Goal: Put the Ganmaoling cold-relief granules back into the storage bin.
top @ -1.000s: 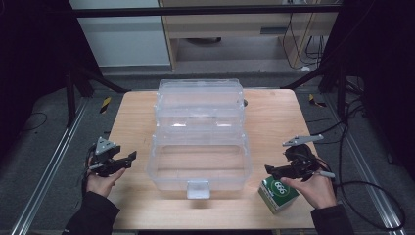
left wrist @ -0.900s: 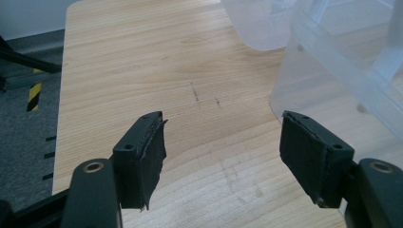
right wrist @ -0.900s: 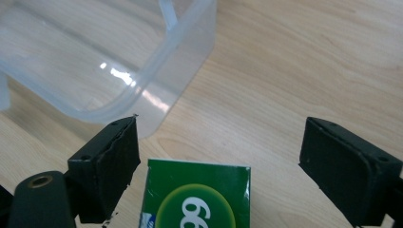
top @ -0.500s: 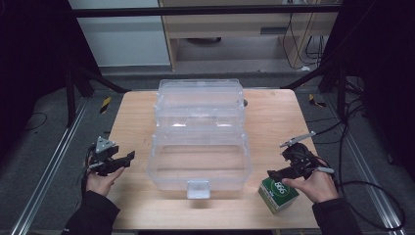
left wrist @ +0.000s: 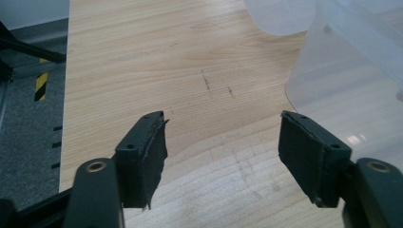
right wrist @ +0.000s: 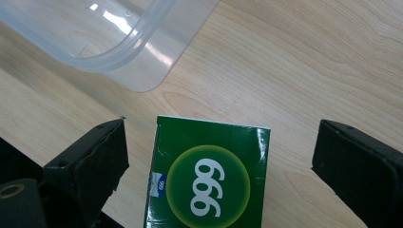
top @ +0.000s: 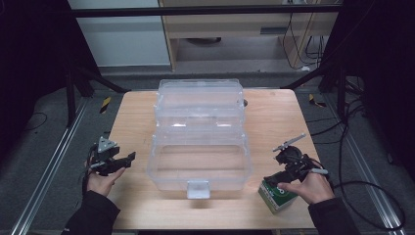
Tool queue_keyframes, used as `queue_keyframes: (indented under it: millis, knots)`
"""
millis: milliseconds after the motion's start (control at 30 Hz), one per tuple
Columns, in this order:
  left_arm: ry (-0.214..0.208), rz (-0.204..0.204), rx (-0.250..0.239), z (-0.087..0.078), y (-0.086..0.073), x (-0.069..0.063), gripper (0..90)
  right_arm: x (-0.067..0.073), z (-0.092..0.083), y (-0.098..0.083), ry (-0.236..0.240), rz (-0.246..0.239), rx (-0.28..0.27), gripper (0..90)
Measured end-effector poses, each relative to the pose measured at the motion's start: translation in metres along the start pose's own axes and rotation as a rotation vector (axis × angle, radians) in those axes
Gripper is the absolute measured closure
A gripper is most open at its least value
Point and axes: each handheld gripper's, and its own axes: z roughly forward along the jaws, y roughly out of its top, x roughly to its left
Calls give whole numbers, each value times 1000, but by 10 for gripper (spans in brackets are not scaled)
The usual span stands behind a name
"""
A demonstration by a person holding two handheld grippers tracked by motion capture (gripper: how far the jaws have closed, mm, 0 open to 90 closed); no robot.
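A green carton (top: 277, 197) printed "999" lies flat near the table's front right corner. My right gripper (top: 275, 180) hovers over it. In the right gripper view the carton (right wrist: 209, 175) sits between the jaws of that gripper (right wrist: 223, 130), with a gap on each side. Those jaws have just been opening and stand open. A clear plastic bin (top: 247, 164) stands at mid-table, its lid (top: 199, 93) swung back behind it. At the bin's left, my left gripper (top: 126, 163) is open over bare wood; nothing lies between its jaws (left wrist: 223, 128).
The bin's rounded corner (right wrist: 128, 52) lies just beyond the carton. Its side wall (left wrist: 347, 85) is close to the left gripper's right jaw. Bare wooden tabletop (top: 274, 117) flanks the bin. A latch tab (top: 198, 188) sticks out of the bin's front.
The right gripper has shifted slightly toward the green carton and its jaws have spread wider. The left gripper has stayed where it was.
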Motion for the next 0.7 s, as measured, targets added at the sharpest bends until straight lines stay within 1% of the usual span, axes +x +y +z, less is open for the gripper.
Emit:
queue_keyframes:
  millis: [100, 200, 300, 367, 400, 500, 567, 633, 700]
  knots:
    - [3, 9, -19, -1, 0, 1, 367, 1, 0, 0, -10, 8, -4, 50]
    - [32, 20, -26, -2, 0, 1, 382, 1, 1, 0, -8, 10, 7, 45]
    - [40, 10, -36, -4, 0, 3, 415, 0, 1, -1, -6, 18, 23, 46]
    - [47, 3, -36, -4, 0, 6, 429, 0, 1, -3, -6, 15, 30, 46]
    - [45, -6, -32, -4, -1, 7, 429, 0, 2, -3, -7, 14, 40, 45]
    - [49, -7, -28, -3, -2, 8, 427, 0, 4, -7, -5, 2, 73, 42]
    - [51, -10, -27, -3, -2, 8, 424, 0, 7, -10, -10, 4, 94, 37]
    - [55, -10, -27, -3, -2, 8, 424, 1, 8, -12, -8, 5, 106, 37]
    - [57, -11, -24, -4, -2, 8, 428, 1, 9, -12, -8, 10, 104, 40]
